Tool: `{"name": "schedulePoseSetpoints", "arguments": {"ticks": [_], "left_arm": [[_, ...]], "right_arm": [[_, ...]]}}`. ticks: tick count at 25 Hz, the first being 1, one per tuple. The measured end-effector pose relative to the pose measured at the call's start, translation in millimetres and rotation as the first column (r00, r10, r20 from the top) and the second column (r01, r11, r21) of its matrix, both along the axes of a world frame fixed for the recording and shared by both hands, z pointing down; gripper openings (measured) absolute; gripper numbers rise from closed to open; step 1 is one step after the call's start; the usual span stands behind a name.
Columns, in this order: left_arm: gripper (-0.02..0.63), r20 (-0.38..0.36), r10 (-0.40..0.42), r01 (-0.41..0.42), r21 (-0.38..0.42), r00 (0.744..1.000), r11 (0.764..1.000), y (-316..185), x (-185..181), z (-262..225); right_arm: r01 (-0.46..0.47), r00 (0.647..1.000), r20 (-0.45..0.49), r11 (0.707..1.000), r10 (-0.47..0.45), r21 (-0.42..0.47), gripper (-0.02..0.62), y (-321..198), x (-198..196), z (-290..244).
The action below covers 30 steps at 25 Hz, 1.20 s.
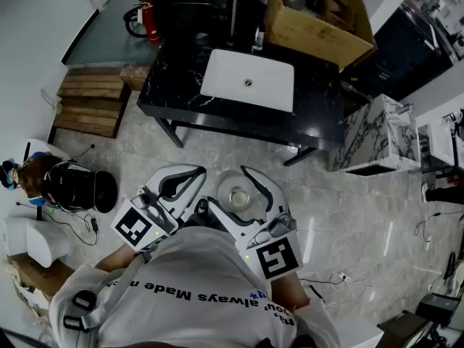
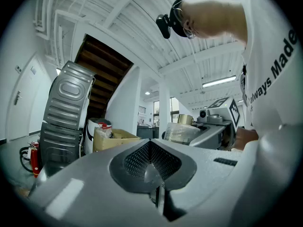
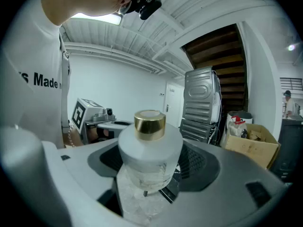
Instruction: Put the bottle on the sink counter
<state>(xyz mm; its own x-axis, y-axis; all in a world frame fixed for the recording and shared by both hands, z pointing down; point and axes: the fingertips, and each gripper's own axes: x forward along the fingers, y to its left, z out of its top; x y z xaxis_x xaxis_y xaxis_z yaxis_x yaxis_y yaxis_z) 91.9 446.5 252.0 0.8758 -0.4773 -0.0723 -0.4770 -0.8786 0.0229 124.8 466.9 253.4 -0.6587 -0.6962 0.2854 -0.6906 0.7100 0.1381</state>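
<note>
Currently the gold-capped glass bottle [image 3: 150, 148] is clamped in the right claw [image 1: 235, 203], well apart from the black sink counter [image 1: 319, 114]; the left claw [image 2: 154, 164] is closed, empty. Smooth glass could slip if the grip is loosened early.

the person's white shirt [image 1: 199, 263] carries black print reading "always made"; nothing else is legible.

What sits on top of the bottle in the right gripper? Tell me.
A gold cap tops the frosted bottle in the right gripper; the mouth under the cap is covered.
</note>
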Motion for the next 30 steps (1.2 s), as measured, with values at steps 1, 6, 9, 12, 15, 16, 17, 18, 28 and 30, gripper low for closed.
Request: {"name": "schedulePoseSetpoints", "arguments": {"ticks": [1, 6, 9, 12, 15, 16, 17, 18, 28, 30], "left_arm": [[0.003, -0.004, 0.003, -0.003, 0.003, 1.0, 1.0, 0.4, -0.2, -1.0], [0.003, -0.004, -0.004, 0.004, -0.008, 1.0, 1.0, -2.9, -7.2, 0.7], [0.003, -0.007, -0.007, 0.007, -0.005, 1.0, 1.0, -6.6, -14.8, 0.4], [0.003, -0.009, -0.012, 0.012, -0.001, 1.0, 1.0, -12.4, -25.7, -0.3], [0.003, -0.035, -0.015, 0.015, 0.008, 0.999, 1.0, -19.4, -41.3, -4.2], [0.003, -0.037, -0.017, 0.017, 0.004, 0.999, 1.0, -22.2, -47.7, -3.7], [0.003, -0.034, -0.02, 0.02, -0.002, 0.999, 1.0, -25.1, -54.2, -2.2], [0.003, -0.032, -0.022, 0.022, -0.007, 0.999, 1.0, -27.8, -60.5, -0.8], [0.003, -0.01, -0.039, 0.039, -0.023, 0.999, 0.999, -49.7, -109.2, 12.2], [0.003, -0.012, -0.04, 0.039, -0.029, 0.999, 0.999, -54.9, -110.9, 12.8]], "right_arm": [[-0.001, 1.0, -0.001, 1.0, 0.001, 0.001, 0.332, -0.4, -0.4, -0.1], [0.004, 1.0, 0.011, 1.0, -0.004, -0.004, 0.331, -3.1, -8.5, -1.1], [0.008, 1.0, 0.02, 1.0, -0.008, -0.007, 0.333, -6.4, -16.6, -0.7], [0.007, 1.0, 0.019, 1.0, -0.007, -0.001, 0.333, -13.3, -26.4, -1.0], [0.006, 1.0, 0.026, 1.0, -0.006, 0.001, 0.333, -22.3, -41.0, -2.3], [0.008, 1.0, 0.029, 1.0, -0.008, 0.005, 0.333, -25.8, -47.1, -2.8], [0.011, 0.999, 0.031, 1.0, -0.011, 0.009, 0.333, -29.2, -53.5, -3.1], [0.013, 0.999, 0.033, 1.0, -0.014, 0.013, 0.333, -32.3, -59.9, -3.3], [0.005, 1.0, 0.025, 1.0, -0.005, 0.018, 0.333, -56.8, -102.7, 1.3], [0.003, 1.0, 0.027, 1.0, -0.003, 0.006, 0.333, -62.0, -104.3, 3.5]]}}
